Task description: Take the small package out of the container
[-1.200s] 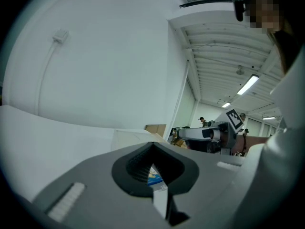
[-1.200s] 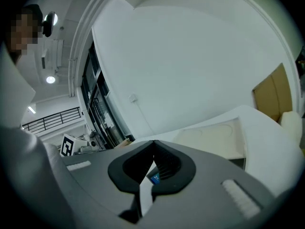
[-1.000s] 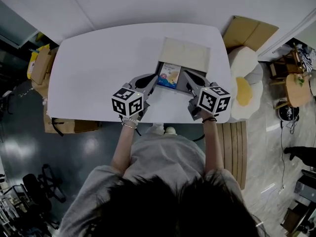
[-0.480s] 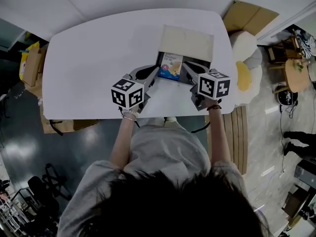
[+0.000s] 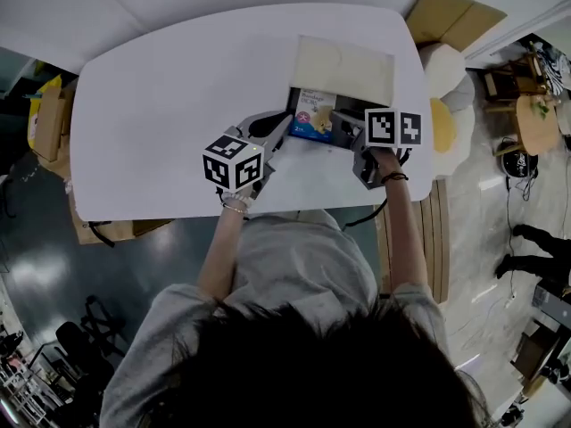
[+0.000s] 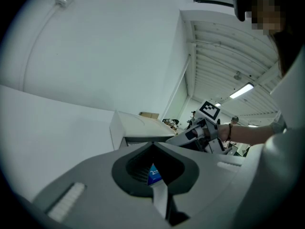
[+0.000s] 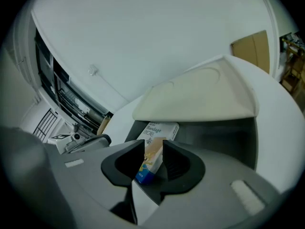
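The grey container (image 5: 343,68) sits on the white table (image 5: 161,105) with its cream lid raised. A small blue and white package (image 5: 312,123) lies inside it. My right gripper (image 5: 337,125) reaches into the container from the right. Its jaws (image 7: 153,147) are opening, with the package (image 7: 155,132) standing in the gap between the pads. My left gripper (image 5: 284,130) rests at the container's front left corner, its tips (image 6: 152,144) meeting. A blue corner of the package (image 6: 153,174) shows through its jaws. Whether it pinches the container wall is unclear.
Cardboard boxes (image 5: 62,119) stand on the floor left of the table, and more cardboard (image 5: 446,16) lies at the back right. A cream and yellow cushioned seat (image 5: 446,105) is against the table's right edge. A wooden bench (image 5: 442,239) stands by my right arm.
My right gripper has moved left, over the container to the package, and its jaws have parted from shut. The left gripper has stayed at the container's corner.
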{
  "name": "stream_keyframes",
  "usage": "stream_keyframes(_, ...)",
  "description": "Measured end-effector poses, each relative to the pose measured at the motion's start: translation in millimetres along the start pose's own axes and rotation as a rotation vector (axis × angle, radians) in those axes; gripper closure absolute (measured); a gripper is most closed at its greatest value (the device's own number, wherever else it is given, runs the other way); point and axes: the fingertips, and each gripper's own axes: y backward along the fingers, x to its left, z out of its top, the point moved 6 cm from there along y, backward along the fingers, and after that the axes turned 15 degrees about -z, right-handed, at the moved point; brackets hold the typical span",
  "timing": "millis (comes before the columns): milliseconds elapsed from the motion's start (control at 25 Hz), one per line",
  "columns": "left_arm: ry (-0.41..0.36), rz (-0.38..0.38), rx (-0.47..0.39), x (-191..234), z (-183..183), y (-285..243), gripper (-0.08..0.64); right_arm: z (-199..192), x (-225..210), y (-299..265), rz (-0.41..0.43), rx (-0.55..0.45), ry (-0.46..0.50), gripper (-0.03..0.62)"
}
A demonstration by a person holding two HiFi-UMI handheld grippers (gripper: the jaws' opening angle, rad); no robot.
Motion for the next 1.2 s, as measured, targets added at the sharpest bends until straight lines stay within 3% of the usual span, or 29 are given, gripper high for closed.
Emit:
stream_keyframes(200, 0.006, -0.010, 0.006, 5, -2, 0, 0.566, 1, 0, -9, 0.015, 0.095, -0.059, 0.425)
stream_keyframes(640, 0.006, -0.040, 0.014, 9, -3, -3, 0.566, -3, -3, -29, 0.048, 0.272, -0.079, 0.370)
stream_keyframes(1040, 0.008, -0.044, 0.019, 9, -6, 1, 0.566, -5, -11, -43, 0.153, 0.381, -0.173, 0.369)
stream_keyframes(1200, 0.006, -0.049, 0.025, 8, -9, 1, 0.566, -6, -12, -46, 0.220, 0.428, -0.206, 0.410)
